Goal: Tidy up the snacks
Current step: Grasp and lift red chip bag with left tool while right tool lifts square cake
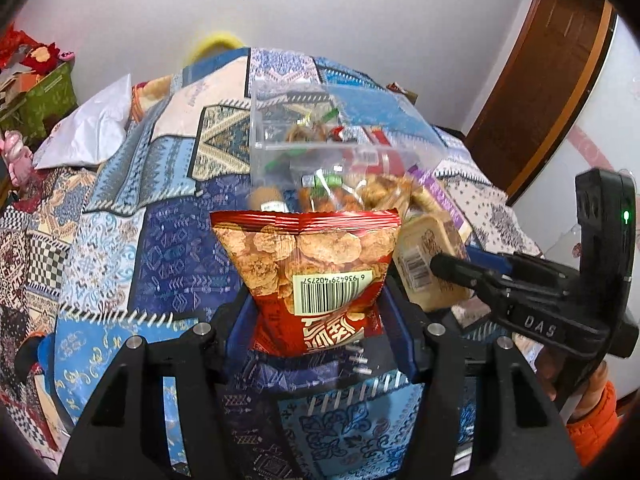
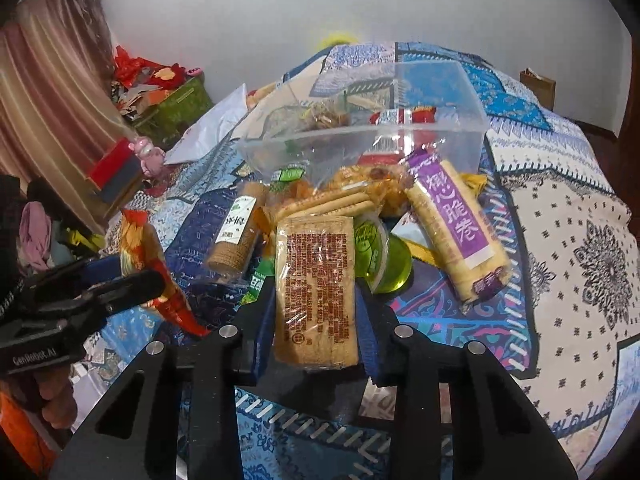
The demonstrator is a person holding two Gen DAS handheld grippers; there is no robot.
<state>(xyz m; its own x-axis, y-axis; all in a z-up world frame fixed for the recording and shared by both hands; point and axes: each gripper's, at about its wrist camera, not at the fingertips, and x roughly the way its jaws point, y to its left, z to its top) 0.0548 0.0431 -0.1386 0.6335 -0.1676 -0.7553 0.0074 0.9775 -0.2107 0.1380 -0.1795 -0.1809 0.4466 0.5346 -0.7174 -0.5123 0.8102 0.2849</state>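
Item: red crinkly foil bag of round crisps [image 1: 310,264], barcode facing the camera. It stands upright between the fingers of the left gripper [image 1: 316,316], whose pads are clamped on its lower half, above the blue patchwork bedspread [image 1: 160,240]. Judged light, soft and slippery; contents brittle, so the grip belongs on the gathered lower part rather than the puffed middle.

Item: flat clear-wrapped block of tan biscuits [image 2: 316,288], printed side up. The right gripper [image 2: 316,320] is closed tight on its near end, long edges against the pads. Judged stiffer but crumbly; side-edge hold suits it.

Destination, presumed: clear rectangular plastic tub [image 2: 440,120], partly filled, just beyond both items.

Nearby, loose: purple-labelled pack of roll wafers [image 2: 456,236]; green jelly cup [image 2: 384,260]; paper-banded brown biscuit sleeve [image 2: 236,236].
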